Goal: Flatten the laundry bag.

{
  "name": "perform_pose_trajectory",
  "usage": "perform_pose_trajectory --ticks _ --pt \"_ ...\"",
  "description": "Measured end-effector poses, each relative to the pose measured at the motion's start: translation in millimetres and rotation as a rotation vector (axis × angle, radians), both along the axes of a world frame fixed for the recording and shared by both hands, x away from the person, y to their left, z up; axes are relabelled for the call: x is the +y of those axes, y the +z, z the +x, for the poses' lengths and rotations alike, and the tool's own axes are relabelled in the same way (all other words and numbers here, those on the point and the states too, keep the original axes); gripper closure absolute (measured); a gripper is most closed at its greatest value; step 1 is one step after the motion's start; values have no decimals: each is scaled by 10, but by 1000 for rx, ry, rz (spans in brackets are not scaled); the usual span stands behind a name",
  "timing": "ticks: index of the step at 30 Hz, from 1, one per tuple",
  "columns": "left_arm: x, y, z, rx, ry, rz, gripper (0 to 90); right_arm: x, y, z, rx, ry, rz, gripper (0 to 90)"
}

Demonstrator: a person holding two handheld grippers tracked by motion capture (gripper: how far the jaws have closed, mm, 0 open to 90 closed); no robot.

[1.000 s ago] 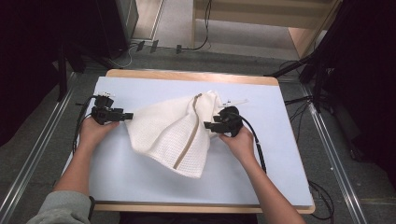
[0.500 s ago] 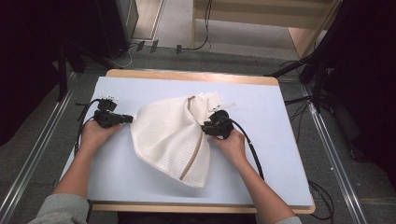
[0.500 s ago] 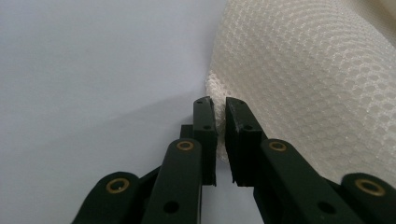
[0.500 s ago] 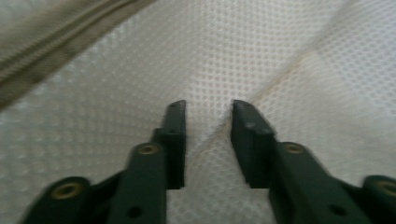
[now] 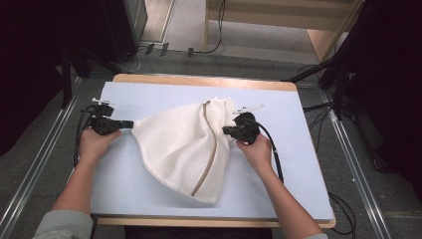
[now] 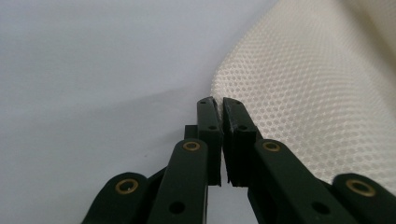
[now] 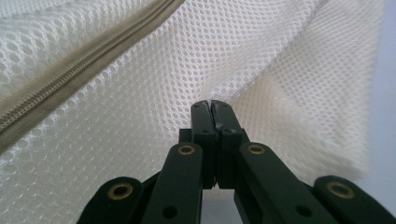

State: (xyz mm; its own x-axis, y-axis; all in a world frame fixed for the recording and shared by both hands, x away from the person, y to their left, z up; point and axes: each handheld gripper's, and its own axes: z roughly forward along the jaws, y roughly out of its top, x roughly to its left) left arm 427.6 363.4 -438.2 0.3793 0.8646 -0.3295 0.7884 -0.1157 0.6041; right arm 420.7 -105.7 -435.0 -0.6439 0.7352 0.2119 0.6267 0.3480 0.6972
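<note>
Two hand-held grippers pull at opposite sides of a white mesh bag on a table (image 5: 124, 199) topped with a pale blue mat (image 5: 278, 179), seen from the high view. Everything below is placed against the mesh bag (image 5: 186, 147), which lies across the middle of the mat, narrow at its far end and widening toward the person's side. A tan zipper (image 5: 209, 149) runs down the bag's right half, from its far tip to its near edge. The person's left hand (image 5: 94, 143) sits just left of the bag, on the mat; the right hand (image 5: 256, 152) rests just right of it.

At the bag's left corner, the left gripper (image 5: 119, 124) has its jaws drawn nearly together, a thin slit between the tips. In the left gripper view the left gripper (image 6: 218, 103) meets the mesh edge, so the corner appears pinched. At the bag's right edge, beside the zipper, the right gripper (image 5: 228, 131) has its jaws pressed tight together. In the right gripper view the right gripper (image 7: 212, 106) is clamped on a fold of mesh.
</note>
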Motion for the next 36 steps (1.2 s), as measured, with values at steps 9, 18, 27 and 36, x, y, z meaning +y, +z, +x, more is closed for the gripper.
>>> perform_pose_trajectory --ticks 9,18,27,36 --pt "144 87 -79 -28 45 -3 879 -332 227 -282 -46 -8 10 900" --pt "344 150 -185 -46 124 -9 880 -783 318 -532 -51 -70 40 900" --pt "524 123 -434 -7 126 -44 878 -959 266 -647 -48 -100 11 900" --pt "463 264 -495 -91 60 -21 662 -1022 134 -685 7 -97 19 900"
